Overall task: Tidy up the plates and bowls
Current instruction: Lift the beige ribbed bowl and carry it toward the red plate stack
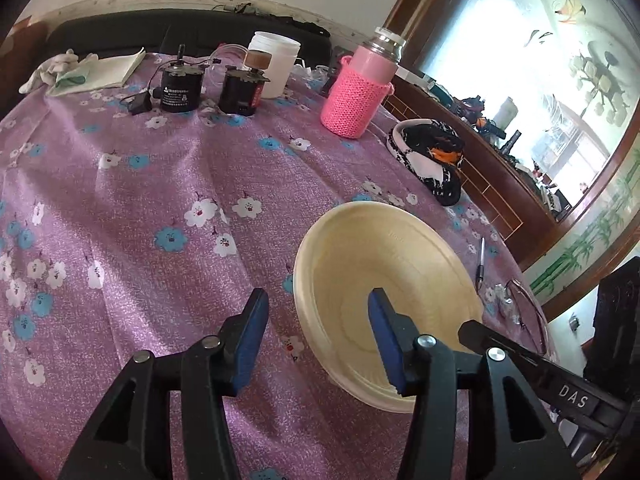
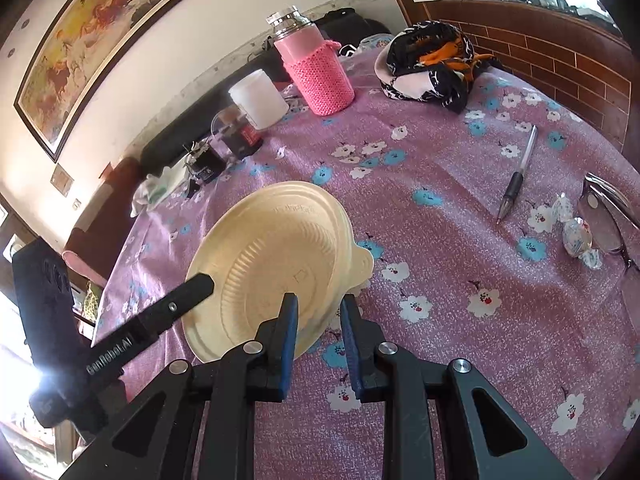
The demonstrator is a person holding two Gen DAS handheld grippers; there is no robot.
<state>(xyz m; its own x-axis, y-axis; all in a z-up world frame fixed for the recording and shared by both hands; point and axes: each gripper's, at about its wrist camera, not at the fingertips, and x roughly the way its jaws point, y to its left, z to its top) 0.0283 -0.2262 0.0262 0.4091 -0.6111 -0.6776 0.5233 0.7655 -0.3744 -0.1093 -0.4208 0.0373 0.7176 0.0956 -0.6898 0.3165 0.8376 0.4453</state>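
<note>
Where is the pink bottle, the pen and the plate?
Bottle [image 1: 356,96]: left wrist view, on its knitted pink sleeve.
Pen [image 2: 518,176]: right wrist view, on its barrel just above the dark grip.
Plate [image 2: 256,248]: right wrist view, on its ribbed middle.

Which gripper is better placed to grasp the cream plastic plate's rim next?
Left gripper, probably: its open jaws straddle the rim of the cream plastic plate, one finger over the inside. The right gripper sits beside the plate's edge, jaws narrower.
</note>
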